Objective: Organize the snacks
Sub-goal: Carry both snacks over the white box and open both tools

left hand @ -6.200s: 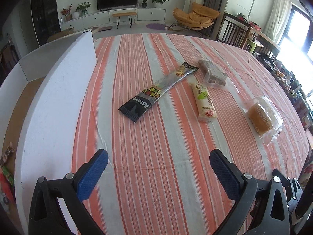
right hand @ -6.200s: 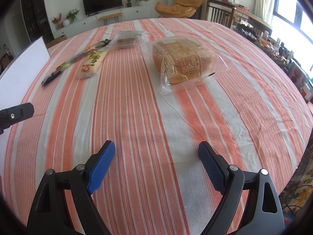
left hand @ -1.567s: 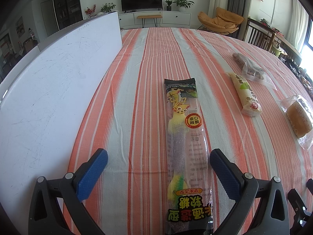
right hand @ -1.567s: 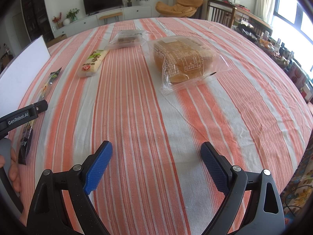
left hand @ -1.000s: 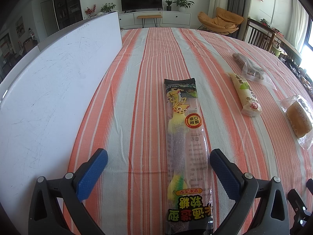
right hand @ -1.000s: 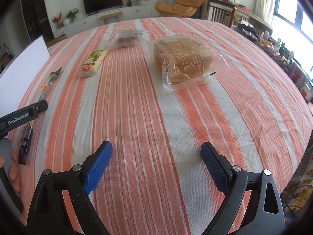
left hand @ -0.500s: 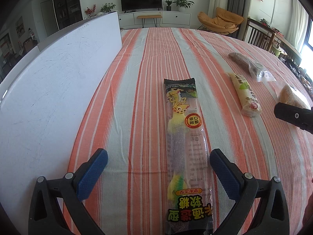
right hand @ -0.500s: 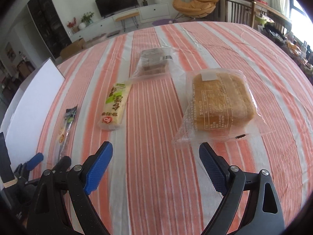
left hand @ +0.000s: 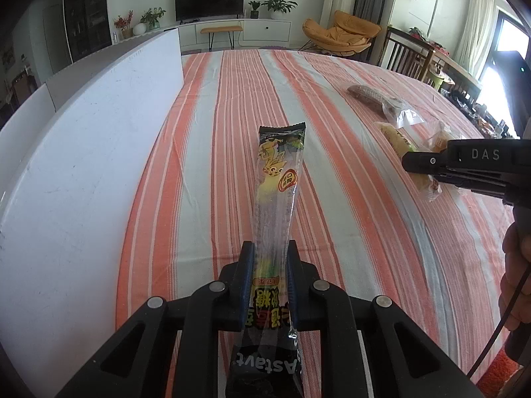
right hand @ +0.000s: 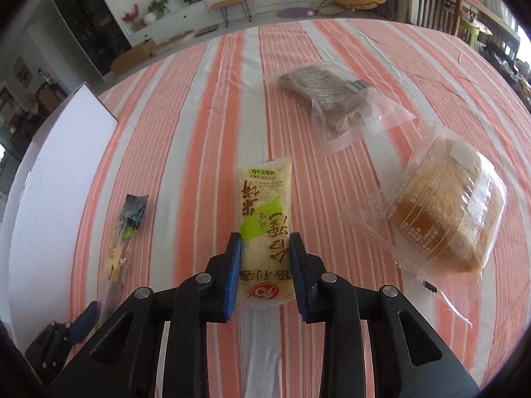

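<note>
A long candy packet [left hand: 277, 172] with a yellow cartoon and a black end lies lengthwise on the striped tablecloth [left hand: 332, 232]. My left gripper [left hand: 269, 248] is shut on its near part, and the far end points away. In the right wrist view a pale rice cracker packet [right hand: 264, 199] with a green patch sits between the blue pads of my right gripper [right hand: 264, 242]. Those jaws are closing and the pads touch the packet's two sides. The candy packet [right hand: 127, 219] shows to the left there.
A tall white board [left hand: 83, 165] stands along the table's left side. A clear bag of brown cake slices [right hand: 332, 99] and a clear-bagged bread bun [right hand: 444, 212] lie right of the cracker packet. A person's hand [left hand: 517, 265] holds the right gripper's black frame [left hand: 471, 159].
The left jaws went from wide open to shut on the candy packet and raised its near end. The right gripper swung left over the rice cracker packet and closed around it.
</note>
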`<state>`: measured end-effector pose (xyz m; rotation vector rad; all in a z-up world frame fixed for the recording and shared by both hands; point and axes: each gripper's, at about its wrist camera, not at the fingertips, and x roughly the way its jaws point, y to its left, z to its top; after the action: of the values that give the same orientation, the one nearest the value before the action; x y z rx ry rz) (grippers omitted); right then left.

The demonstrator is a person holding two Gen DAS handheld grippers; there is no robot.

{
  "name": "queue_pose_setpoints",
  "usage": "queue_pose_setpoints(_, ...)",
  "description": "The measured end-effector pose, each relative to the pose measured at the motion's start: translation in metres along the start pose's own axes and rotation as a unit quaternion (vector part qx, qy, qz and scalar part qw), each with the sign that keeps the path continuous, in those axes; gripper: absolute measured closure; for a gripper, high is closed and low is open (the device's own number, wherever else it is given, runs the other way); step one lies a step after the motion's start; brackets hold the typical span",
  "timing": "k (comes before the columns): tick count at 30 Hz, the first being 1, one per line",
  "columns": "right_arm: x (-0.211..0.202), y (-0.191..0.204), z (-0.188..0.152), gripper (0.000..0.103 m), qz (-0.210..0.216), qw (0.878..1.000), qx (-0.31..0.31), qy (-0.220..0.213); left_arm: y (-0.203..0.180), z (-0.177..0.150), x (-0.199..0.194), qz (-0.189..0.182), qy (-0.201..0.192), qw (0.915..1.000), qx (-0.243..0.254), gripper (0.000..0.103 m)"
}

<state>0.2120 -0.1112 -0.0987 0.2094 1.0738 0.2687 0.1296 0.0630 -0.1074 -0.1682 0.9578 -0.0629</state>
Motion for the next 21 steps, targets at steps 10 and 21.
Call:
queue_pose_setpoints(10, -0.070, -0.029, -0.094, 0.074, 0.065, 0.996, 0.049, -0.041, 0.000, -0.026, -0.067, -0.141, -0.012, 0.9867, -0.080, 0.099)
queue_pose_setpoints(21, -0.086, -0.006, -0.102, 0.074, 0.096, 0.994, 0.033, -0.051, 0.014, -0.017, -0.086, -0.130, -0.030, 0.9887, -0.069, 0.100)
